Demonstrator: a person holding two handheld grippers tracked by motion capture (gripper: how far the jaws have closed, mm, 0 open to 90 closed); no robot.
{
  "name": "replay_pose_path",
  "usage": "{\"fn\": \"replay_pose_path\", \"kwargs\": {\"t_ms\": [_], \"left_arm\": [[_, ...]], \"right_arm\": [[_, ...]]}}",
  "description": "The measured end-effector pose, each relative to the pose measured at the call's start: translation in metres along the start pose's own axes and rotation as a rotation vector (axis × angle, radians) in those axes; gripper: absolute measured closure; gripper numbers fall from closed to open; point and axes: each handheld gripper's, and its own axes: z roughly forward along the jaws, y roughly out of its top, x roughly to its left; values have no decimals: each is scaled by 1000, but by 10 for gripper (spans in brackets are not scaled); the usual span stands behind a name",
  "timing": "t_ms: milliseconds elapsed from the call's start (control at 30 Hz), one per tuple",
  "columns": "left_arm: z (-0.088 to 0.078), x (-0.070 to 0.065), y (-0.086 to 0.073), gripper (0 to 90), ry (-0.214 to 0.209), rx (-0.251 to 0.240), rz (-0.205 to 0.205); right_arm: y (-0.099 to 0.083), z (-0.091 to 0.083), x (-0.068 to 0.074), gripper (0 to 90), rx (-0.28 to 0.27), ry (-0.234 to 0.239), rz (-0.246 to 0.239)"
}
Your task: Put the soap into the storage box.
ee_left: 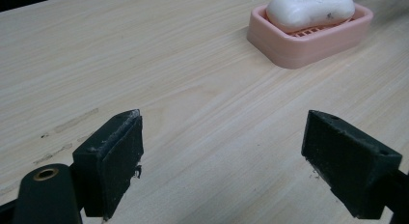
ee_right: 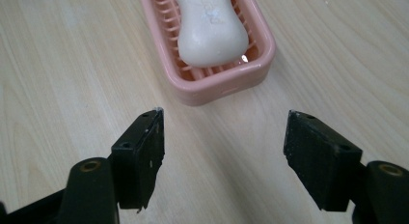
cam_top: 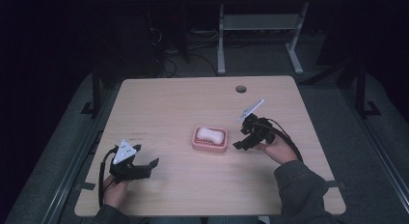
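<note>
A white bar of soap [cam_top: 211,133] lies in a pink soap dish [cam_top: 198,145] at the middle of the wooden table. My right gripper [cam_top: 241,137] hovers just right of the dish, open and empty, its jaws pointing at the dish's near end. In the right gripper view the soap [ee_right: 208,31] and dish [ee_right: 222,84] sit just beyond the open fingertips [ee_right: 144,137]. My left gripper [cam_top: 147,156] rests open near the table's front left, well apart from the dish. The left gripper view shows the dish [ee_left: 299,48] and soap [ee_left: 311,9] far off at the upper right.
The table [cam_top: 169,98] has a round cable hole [cam_top: 240,89] near its far edge. Behind it stand the white legs of another desk [cam_top: 221,40] and cables on the floor. A person's hands and grey sleeves come in at the bottom.
</note>
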Motion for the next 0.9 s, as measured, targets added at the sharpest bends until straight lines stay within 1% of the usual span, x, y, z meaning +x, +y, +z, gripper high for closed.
{"fn": "replay_pose_path", "kwargs": {"t_ms": [33,100,133,200,233,300,467,533,600,700,800,833,900], "left_arm": [[0,0,0,144,-1,-1,2],[0,0,0,144,-1,-2,2],[0,0,0,144,-1,-1,3],[0,0,0,144,0,-1,4],[0,0,0,144,0,-2,3],[0,0,0,144,0,-2,2],[0,-1,0,144,-1,0,1],[0,-1,0,144,0,-1,3],[1,-1,0,144,-1,-1,2],[1,-1,0,145,0,-1,1],[0,0,0,145,0,1,2],[0,0,0,144,0,0,2],[0,0,0,145,0,0,1]], "right_arm": [[-1,0,0,304,2,-7,-8],[-1,-2,1,303,0,-2,-2],[-2,-3,1,304,-3,-9,-10],[-2,-5,2,305,-12,-10,-11],[-4,-6,3,305,-15,-9,0],[-6,-6,3,305,-13,-16,-2],[-15,-5,3,305,-21,-13,6],[-18,-6,3,303,-10,-12,20],[-22,-7,4,305,-24,-7,22],[-27,-9,5,303,-31,-7,40],[-32,-10,6,303,-48,-5,41],[-33,-11,6,301,-39,-3,48],[-35,-12,7,302,-46,-8,40]]}}
